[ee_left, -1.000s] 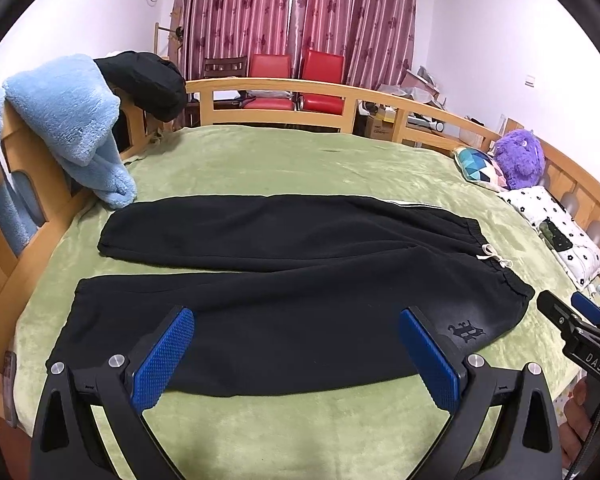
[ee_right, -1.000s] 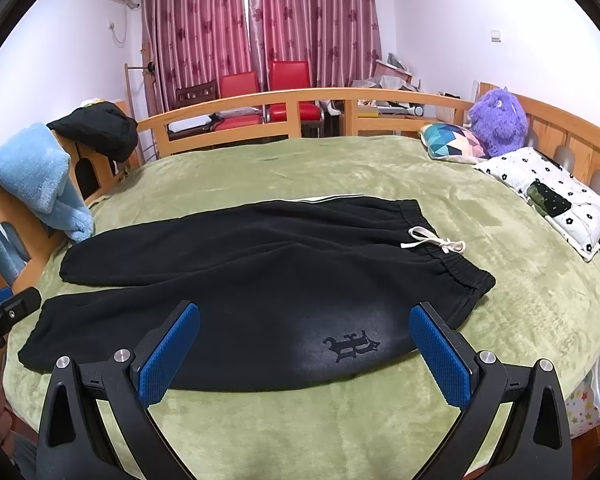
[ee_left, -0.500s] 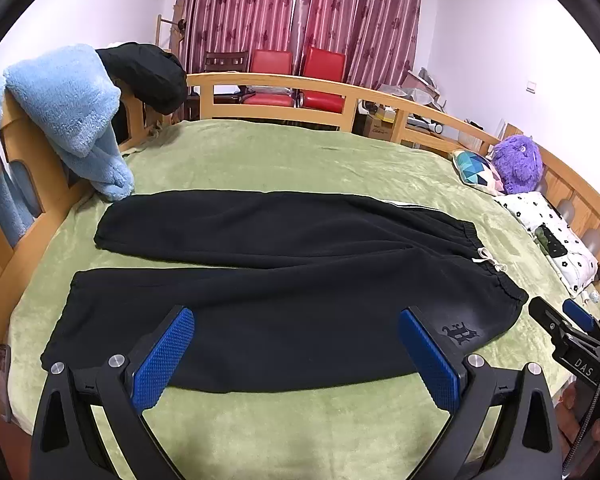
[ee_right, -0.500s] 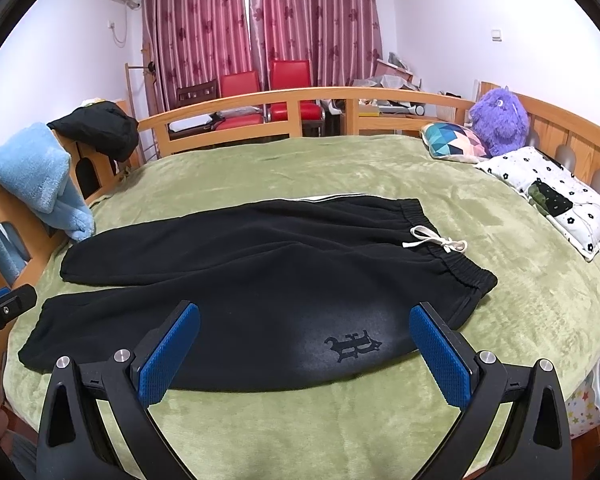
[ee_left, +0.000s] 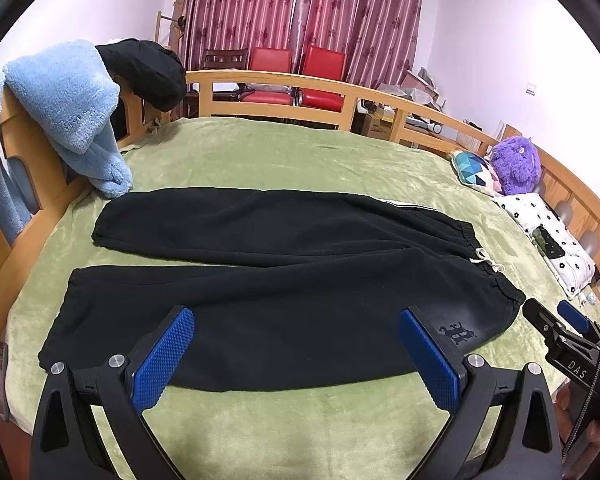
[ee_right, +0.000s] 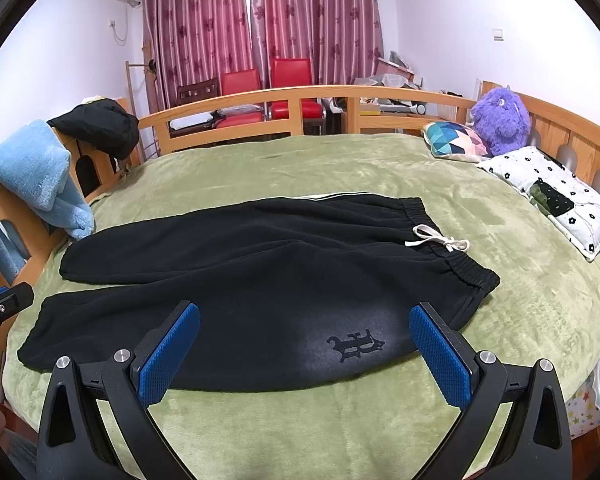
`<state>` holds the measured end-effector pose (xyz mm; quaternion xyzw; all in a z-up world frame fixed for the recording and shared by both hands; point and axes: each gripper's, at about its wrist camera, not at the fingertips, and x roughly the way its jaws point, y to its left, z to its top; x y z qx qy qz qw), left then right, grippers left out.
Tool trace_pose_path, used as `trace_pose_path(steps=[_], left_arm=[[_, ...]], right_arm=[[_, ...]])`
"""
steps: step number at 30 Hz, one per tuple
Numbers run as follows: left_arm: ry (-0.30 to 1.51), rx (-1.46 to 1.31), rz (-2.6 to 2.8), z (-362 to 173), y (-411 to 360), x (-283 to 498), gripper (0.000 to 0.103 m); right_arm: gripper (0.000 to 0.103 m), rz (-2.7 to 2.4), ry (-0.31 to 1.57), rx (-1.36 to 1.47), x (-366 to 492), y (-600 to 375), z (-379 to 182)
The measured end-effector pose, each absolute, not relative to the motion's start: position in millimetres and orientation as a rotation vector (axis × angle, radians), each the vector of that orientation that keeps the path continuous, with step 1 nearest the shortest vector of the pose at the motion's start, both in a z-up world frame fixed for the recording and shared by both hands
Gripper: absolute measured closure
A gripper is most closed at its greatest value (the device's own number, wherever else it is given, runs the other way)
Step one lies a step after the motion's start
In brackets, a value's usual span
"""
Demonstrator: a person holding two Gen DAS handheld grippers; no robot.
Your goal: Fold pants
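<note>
Black pants [ee_left: 284, 280] laid flat on the green blanket [ee_left: 300, 152] of a wooden-railed bed [ee_left: 272, 84], the two legs spread apart in a narrow V and running toward nine o'clock, the elastic waistband [ee_right: 452, 256] toward three o'clock. A white drawstring [ee_right: 440, 240] lies tied on the waistband, and a dark emblem [ee_right: 354, 346] marks the near leg close to the hip. No fold is visible anywhere in the garment: judged from this lay, the task stands at its start, with the legs yet to be brought one over the other and the length yet to be doubled.

The left gripper [ee_left: 296, 356] hangs over the near edge of the near leg, its blue-padded fingers [ee_left: 164, 356] spread wide with nothing between them. The right gripper [ee_right: 304, 354] hangs likewise over the hip region near the emblem, fingers [ee_right: 440, 360] wide apart and empty. Whether either touches the cloth cannot be told; no fabric is pinched.

Outward from the garment: at ten o'clock, a light-blue fleece [ee_left: 68, 104] draped on the rail, with a dark garment [ee_left: 148, 72] heaped beside it. At twelve o'clock, beyond the rail, two red chairs [ee_left: 296, 76] before maroon curtains [ee_left: 300, 12]. At two o'clock, a patterned cushion [ee_right: 456, 140] and a purple plush toy [ee_right: 500, 120]; at three o'clock, a white floral pillow [ee_right: 556, 192] against the rail.
</note>
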<state>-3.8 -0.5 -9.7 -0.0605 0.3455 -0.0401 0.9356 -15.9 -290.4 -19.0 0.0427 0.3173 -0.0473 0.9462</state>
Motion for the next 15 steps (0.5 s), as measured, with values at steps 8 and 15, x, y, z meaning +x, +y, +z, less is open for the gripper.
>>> trace_pose_path(steps=[8,15], left_arm=[[0.703,-0.123,-0.092,-9.5,-3.8,-5.6,0.000],[0.705,-0.131,-0.093,-8.9,-2.3,-5.3,0.000]], right_arm=[[0.000,-0.097,0.646,0.087,-16.0,-290.1,-19.3],[0.000,-0.099,0.645,0.089,-15.6,-290.0,-19.1]])
